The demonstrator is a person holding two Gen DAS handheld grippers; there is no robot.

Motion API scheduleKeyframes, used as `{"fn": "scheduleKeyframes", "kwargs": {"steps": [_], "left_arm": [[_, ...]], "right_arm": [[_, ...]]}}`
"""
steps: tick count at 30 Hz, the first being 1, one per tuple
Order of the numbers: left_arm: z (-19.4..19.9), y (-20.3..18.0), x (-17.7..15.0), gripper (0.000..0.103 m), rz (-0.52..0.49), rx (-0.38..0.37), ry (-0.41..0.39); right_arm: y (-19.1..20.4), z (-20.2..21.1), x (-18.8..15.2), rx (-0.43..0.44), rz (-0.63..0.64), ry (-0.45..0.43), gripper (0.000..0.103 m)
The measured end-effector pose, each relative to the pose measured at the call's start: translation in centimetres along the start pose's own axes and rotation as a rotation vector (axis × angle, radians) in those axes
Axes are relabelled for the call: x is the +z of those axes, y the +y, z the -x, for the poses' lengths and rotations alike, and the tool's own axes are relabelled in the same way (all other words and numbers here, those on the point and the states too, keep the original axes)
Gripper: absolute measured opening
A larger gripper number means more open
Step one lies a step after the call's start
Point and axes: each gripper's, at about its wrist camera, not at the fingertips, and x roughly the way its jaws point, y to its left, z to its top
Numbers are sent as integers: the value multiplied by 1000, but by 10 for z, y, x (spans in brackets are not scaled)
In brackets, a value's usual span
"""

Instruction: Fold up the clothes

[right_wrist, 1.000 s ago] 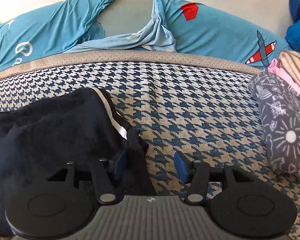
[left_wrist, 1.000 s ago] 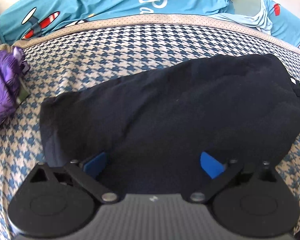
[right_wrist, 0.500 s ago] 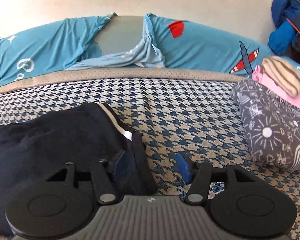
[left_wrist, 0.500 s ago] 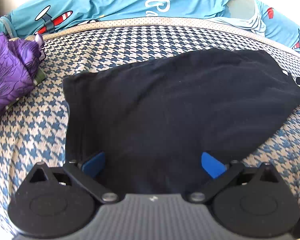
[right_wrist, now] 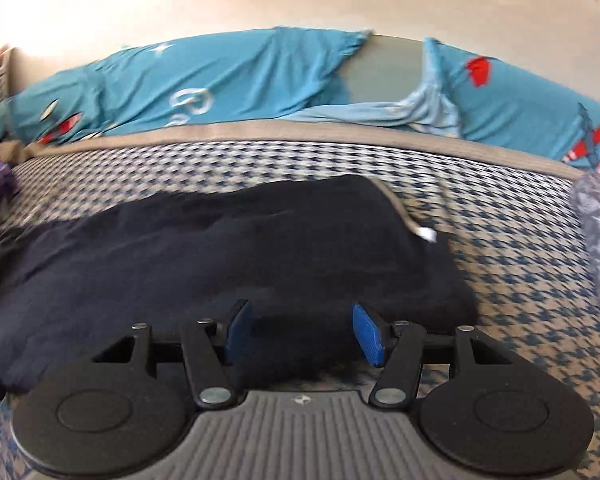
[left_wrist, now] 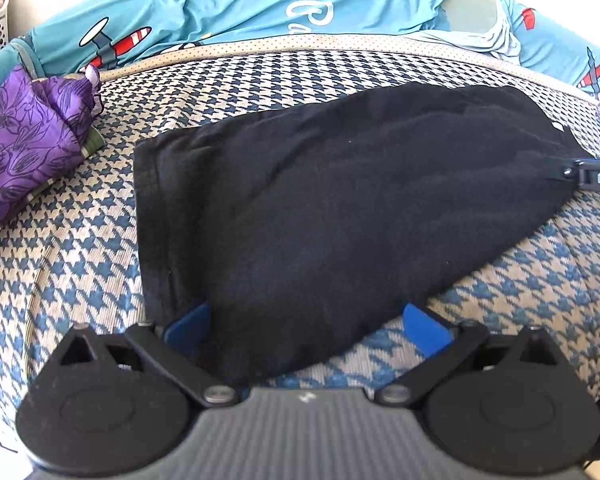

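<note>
Houndstooth bedspread [left_wrist: 80, 248] surrounds black garment [left_wrist: 340, 208].

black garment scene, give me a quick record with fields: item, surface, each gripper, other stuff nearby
item: black garment, lying flat
surface: houndstooth cover
left gripper: jaws wide open over the garment's near edge
right gripper: jaws open above the garment, nothing pinched
nearby: purple cloth to the left, blue airplane sheet behind

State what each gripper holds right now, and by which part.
Nothing is held. The left gripper and right gripper both stand open over the black garment's near edge, pads clear of the cloth.
</note>
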Motion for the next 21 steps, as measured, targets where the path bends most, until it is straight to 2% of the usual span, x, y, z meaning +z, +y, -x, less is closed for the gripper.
{"fn": "scheduleKeyframes", "kwargs": {"steps": [3, 6, 8, 11, 14, 17, 21], "left_arm": [[6, 3, -2, 103, 34, -7, -23], [16, 19, 3, 103, 133, -6, -67], [18, 31, 7, 103, 185, 45, -72], [12, 50, 7, 103, 271, 103, -27], [8, 70, 6, 103, 365, 96, 0], [9, 79, 4, 103, 400, 114, -5], [9, 85, 5, 103, 440, 79, -5]], "right_arm": [[18, 0, -5, 56, 38, 5, 56], [34, 1, -10, 102, 74, 11, 58], [46, 0, -13, 131, 109, 24, 60], [61, 0, -22, 115, 168, 26, 67], [73, 2, -29, 94, 220, 23, 67], [74, 8, -32, 106, 197, 37, 67], [78, 21, -36, 109, 180, 30, 67]]}}
